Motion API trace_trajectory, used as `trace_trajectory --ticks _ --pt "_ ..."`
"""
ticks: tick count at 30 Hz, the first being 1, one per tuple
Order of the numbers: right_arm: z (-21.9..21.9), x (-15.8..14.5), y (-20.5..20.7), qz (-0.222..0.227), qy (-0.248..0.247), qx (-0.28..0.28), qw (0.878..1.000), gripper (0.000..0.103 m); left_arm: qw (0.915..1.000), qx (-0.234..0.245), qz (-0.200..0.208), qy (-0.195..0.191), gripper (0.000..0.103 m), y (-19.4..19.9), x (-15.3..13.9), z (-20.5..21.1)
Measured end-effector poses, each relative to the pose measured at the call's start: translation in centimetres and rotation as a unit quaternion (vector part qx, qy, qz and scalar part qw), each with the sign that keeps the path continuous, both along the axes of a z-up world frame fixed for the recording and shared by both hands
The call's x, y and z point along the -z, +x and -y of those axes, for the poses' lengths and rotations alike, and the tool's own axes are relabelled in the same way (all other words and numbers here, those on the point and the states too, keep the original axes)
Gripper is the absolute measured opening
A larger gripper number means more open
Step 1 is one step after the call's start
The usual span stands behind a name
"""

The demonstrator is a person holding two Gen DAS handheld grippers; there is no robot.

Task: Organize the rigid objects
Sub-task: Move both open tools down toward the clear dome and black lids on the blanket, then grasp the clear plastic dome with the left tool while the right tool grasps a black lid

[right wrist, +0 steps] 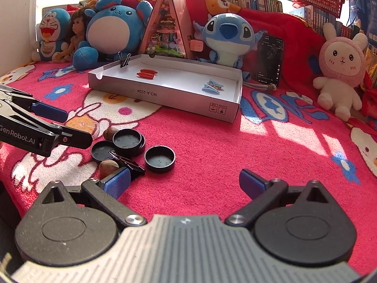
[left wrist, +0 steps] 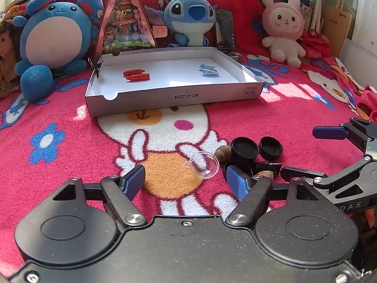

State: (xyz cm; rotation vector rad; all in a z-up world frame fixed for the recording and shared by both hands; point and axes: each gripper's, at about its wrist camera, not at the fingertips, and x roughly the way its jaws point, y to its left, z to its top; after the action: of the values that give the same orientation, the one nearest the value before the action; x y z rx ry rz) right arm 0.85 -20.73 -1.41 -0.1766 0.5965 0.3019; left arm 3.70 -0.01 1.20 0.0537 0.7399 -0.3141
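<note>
Step in hand: pickup. Left claw (left wrist: pixel 186 181) half open, empty, around clear dish (left wrist: pixel 204 165) at lower centre; right claw (right wrist: pixel 183 184) wide, empty. Next: close gently, carry to box (left wrist: pixel 174 97) above.

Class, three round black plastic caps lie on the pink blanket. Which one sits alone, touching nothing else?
The round black plastic cap farthest right in the right wrist view; the other two caps overlap.

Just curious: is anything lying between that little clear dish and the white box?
Nothing visible. The clear dish sits on open blanket, and only bare blanket runs up to the box. The black caps and nuts lie off to its right side.
</note>
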Motion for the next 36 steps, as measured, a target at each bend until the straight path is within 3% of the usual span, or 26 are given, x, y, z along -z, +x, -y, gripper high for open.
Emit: trace_trajectory --ticks 15,31,36 --pt "-0.7 0.1 -0.2 -0.001 0.001 -0.017 1.000 0.085 0.9998 0.010 -0.010 -0.012 0.052 -0.3 0.0 0.3" --pt "1.0 -0.4 0.6 0.005 0.017 0.026 1.000 0.080 1.0000 -0.003 -0.004 -0.004 0.049 0.2 0.2 0.4" --pt "0.2 0.0 1.2 0.001 0.014 0.017 1.000 0.077 1.0000 -0.002 0.000 0.002 0.046 0.6 0.5 0.8"
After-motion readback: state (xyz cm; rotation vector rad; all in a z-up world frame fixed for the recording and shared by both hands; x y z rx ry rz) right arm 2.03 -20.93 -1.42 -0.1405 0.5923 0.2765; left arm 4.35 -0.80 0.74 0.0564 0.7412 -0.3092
